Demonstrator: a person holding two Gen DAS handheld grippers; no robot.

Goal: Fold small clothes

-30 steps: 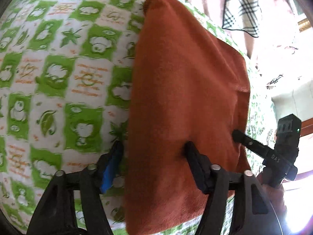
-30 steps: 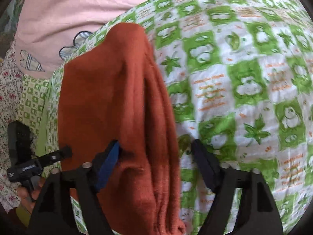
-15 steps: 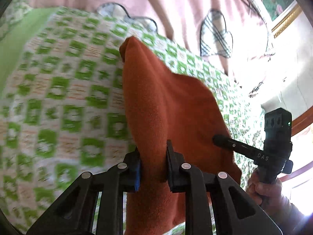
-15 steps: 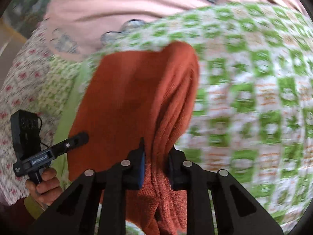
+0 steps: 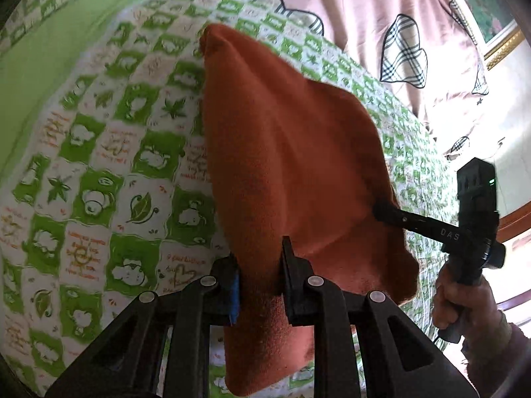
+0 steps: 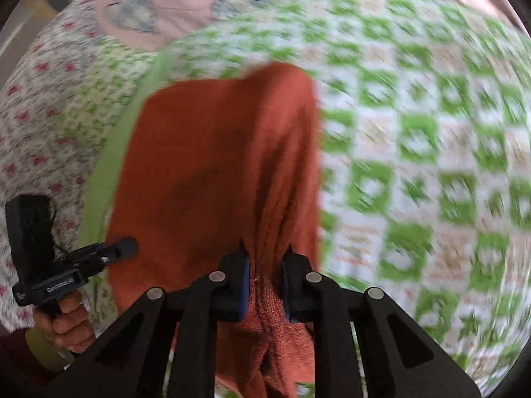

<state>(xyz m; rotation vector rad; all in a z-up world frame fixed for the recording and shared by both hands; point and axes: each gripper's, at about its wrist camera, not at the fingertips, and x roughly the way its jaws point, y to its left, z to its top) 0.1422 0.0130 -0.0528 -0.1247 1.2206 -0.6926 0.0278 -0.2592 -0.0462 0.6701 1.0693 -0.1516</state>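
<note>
A rust-orange knitted garment (image 5: pixel 292 152) lies folded on a green-and-white checked bedspread (image 5: pixel 99 165). My left gripper (image 5: pixel 260 265) is shut on its near left edge and lifts it. My right gripper (image 6: pixel 265 265) is shut on the bunched near right edge of the same garment (image 6: pixel 215 165). The right gripper also shows in the left wrist view (image 5: pixel 385 210), pinching the cloth's right side. The left gripper shows in the right wrist view (image 6: pixel 127 248) at the cloth's left side. The far end of the garment rests on the bedspread.
A pink quilt with plaid heart patches (image 5: pixel 381 16) lies beyond the bedspread. A floral sheet (image 6: pixel 43 99) lies to the left in the right wrist view. A gold picture frame (image 5: pixel 501 46) hangs on the wall. The right wrist view is motion-blurred.
Both grippers went from open around the garment's near edge to shut on it. They have lifted the near edge, and the views have tilted up and away.
</note>
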